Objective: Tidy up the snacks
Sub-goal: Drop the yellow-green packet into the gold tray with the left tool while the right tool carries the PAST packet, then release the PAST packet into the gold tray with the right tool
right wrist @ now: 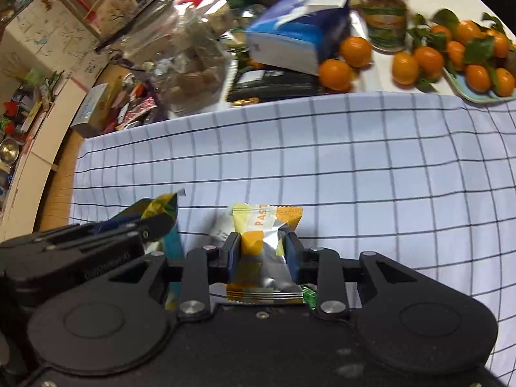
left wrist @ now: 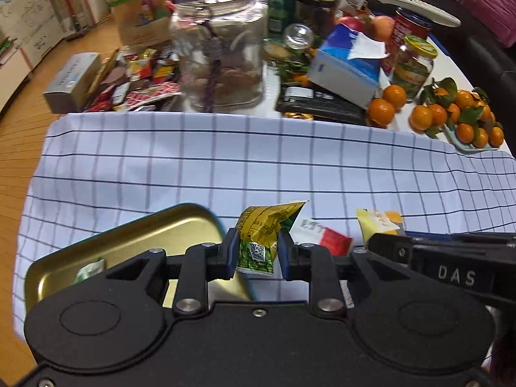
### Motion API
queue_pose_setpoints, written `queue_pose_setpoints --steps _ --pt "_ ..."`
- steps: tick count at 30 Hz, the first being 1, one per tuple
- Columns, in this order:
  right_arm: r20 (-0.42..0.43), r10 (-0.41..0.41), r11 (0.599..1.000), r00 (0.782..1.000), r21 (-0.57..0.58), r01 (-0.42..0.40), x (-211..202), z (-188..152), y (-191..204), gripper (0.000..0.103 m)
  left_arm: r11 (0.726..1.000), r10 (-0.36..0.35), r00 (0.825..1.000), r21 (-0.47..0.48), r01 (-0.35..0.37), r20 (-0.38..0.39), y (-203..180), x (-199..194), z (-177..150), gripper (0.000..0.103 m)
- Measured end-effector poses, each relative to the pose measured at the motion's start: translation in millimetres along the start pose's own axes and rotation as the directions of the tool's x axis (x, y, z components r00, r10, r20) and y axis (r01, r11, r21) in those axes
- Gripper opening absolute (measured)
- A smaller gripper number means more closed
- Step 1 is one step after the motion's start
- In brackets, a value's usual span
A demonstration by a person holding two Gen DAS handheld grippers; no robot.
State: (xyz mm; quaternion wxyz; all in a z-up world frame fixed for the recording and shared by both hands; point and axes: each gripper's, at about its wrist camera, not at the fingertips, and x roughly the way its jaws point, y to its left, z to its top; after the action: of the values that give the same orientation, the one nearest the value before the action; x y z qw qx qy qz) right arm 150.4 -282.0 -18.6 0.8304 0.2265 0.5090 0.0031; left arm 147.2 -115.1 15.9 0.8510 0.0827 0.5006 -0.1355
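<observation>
My left gripper (left wrist: 257,247) is shut on a green and yellow snack packet (left wrist: 261,237) and holds it at the right edge of a gold metal tray (left wrist: 135,242). A small green packet (left wrist: 90,269) lies in the tray. A white and red packet (left wrist: 322,235) lies on the checked cloth (left wrist: 225,167) just right of the left gripper. My right gripper (right wrist: 262,251) is shut on a yellow, orange and silver pastry packet (right wrist: 264,245) above the cloth (right wrist: 322,167). The left gripper (right wrist: 154,229) with its packet shows at the left of the right wrist view.
Behind the cloth stand a big glass jar (left wrist: 222,54), a blue tissue box (left wrist: 348,64), a heap of loose snacks (left wrist: 135,80), jars and cans. Mandarins (left wrist: 451,116) lie on a plate at the back right. Wooden floor lies to the left.
</observation>
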Motion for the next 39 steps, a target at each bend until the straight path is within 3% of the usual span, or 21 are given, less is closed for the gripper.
queue_pose_setpoints --steps 14,17,19,24,33,38,39 --pt "-0.005 0.105 0.99 0.994 -0.09 -0.105 12.2 -9.8 77.1 0.032 0.985 0.141 0.99 -0.102 -0.14 0.001 64.1 -28.2 -25.0 0.033" --pt "-0.016 0.112 0.988 0.994 -0.101 -0.113 19.6 -12.1 90.0 0.032 0.978 0.163 0.987 -0.132 -0.162 -0.005 77.8 -32.5 -31.7 0.032" --pt "-0.025 0.113 0.987 0.993 -0.114 -0.115 25.7 -14.8 99.2 0.032 0.973 0.173 0.985 -0.153 -0.172 -0.011 87.3 -34.9 -36.2 0.025" --pt "-0.053 0.105 0.982 0.993 -0.155 -0.112 41.8 -22.6 119.1 0.032 0.96 0.19 0.981 -0.203 -0.192 -0.029 112.6 -35.0 -46.5 0.025" --pt "-0.057 0.082 0.959 0.995 -0.268 -0.094 60.7 -38.3 155.8 0.033 0.946 0.153 0.986 -0.28 -0.164 -0.063 140.9 -34.7 -54.0 0.025" --pt "-0.052 0.124 0.941 0.991 -0.311 -0.134 61.6 -47.0 169.4 0.035 0.943 0.133 0.989 -0.3 -0.148 -0.07 146.6 -35.9 -55.9 0.026" --pt "-0.047 0.13 0.937 0.99 -0.321 -0.138 60.9 -48.0 171.2 0.039 0.942 0.129 0.989 -0.303 -0.144 -0.07 147.3 -36.1 -56.6 0.026"
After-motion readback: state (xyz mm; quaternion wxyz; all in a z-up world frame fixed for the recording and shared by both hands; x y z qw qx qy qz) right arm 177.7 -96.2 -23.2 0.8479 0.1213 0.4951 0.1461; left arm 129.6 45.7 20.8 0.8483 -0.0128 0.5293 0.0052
